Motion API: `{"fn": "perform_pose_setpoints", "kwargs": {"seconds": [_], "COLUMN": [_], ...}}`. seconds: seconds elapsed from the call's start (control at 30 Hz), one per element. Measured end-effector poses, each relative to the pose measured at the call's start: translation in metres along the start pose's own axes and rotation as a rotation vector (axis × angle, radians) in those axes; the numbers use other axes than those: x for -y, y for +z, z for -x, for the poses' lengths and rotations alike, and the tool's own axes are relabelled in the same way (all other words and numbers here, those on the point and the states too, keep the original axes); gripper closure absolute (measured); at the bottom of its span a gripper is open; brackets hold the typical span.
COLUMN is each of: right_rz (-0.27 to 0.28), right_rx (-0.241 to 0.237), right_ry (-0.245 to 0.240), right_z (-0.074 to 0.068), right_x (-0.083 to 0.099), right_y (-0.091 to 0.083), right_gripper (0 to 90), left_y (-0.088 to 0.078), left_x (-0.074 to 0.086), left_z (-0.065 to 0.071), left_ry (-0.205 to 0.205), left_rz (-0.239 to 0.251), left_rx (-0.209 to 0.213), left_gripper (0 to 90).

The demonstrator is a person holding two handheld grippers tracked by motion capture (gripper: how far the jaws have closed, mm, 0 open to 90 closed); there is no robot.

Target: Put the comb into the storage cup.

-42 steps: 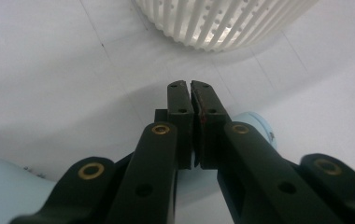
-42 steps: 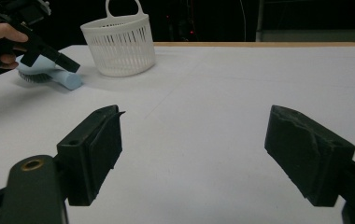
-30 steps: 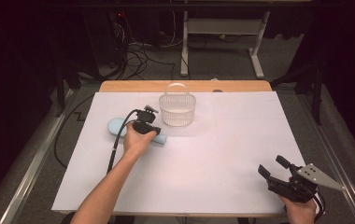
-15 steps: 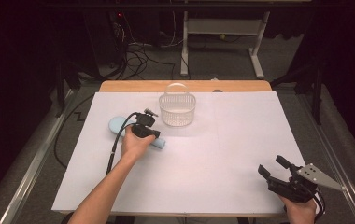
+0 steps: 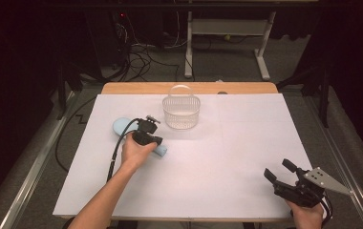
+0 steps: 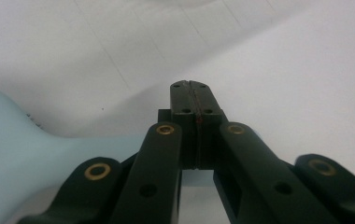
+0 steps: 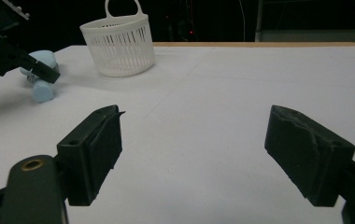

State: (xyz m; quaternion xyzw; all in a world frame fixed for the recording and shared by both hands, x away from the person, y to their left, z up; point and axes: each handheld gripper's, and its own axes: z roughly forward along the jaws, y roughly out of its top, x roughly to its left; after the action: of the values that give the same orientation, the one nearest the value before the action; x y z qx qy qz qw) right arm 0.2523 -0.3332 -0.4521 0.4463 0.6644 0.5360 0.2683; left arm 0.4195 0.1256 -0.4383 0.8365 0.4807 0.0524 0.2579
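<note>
A light blue brush-like thing (image 5: pixel 122 127) with a rounded head and a thick handle (image 6: pixel 96 144) lies on the white table left of centre. My left gripper (image 5: pixel 152 140) is over its handle, pointing down, with its jaws shut flat against each other and nothing between them (image 6: pixel 193 86). I cannot tell whether the tips touch the handle. In the right gripper view the left gripper (image 7: pixel 45 72) hangs over the blue thing (image 7: pixel 40 91). My right gripper (image 5: pixel 277 170) rests at the near right corner, open and empty (image 7: pixel 194 140).
A white slatted basket (image 5: pixel 182 112) with a handle stands at the back middle of the table (image 5: pixel 246 143), also seen at the far left (image 7: pixel 119 46) from the right gripper. The left gripper's cable (image 5: pixel 117 152) trails along the forearm.
The left hand has edged slightly toward the near side over the blue thing's handle. The right gripper has stayed still.
</note>
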Motion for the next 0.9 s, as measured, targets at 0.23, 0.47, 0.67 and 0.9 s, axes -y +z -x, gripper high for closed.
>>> {"fn": "perform_pose_setpoints", "kwargs": {"seconds": [0.23,0.47,0.67,0.9], "right_rz": [0.0,0.003,0.001,0.004], "right_rx": [0.004,0.009,0.008,0.014], "right_ry": [0.001,0.003,0.006,0.005], "right_z": [0.0,0.0,0.001,0.0], "right_x": [0.0,0.0,0.0,0.0], "right_y": [0.0,0.0,-0.001,-0.002], "right_gripper": [19.6,19.6,19.6,19.6], "left_y": [-0.002,-0.005,-0.008,-0.012], "left_x": [0.005,0.01,0.017,0.023], "left_z": [0.001,0.001,-0.001,-0.002], "left_ry": [0.004,0.012,0.005,0.015], "left_rz": [0.002,-0.004,0.007,0.009], "left_rx": [0.006,0.016,0.028,0.026], "left_gripper": [89.7,89.7,89.7,89.7]}}
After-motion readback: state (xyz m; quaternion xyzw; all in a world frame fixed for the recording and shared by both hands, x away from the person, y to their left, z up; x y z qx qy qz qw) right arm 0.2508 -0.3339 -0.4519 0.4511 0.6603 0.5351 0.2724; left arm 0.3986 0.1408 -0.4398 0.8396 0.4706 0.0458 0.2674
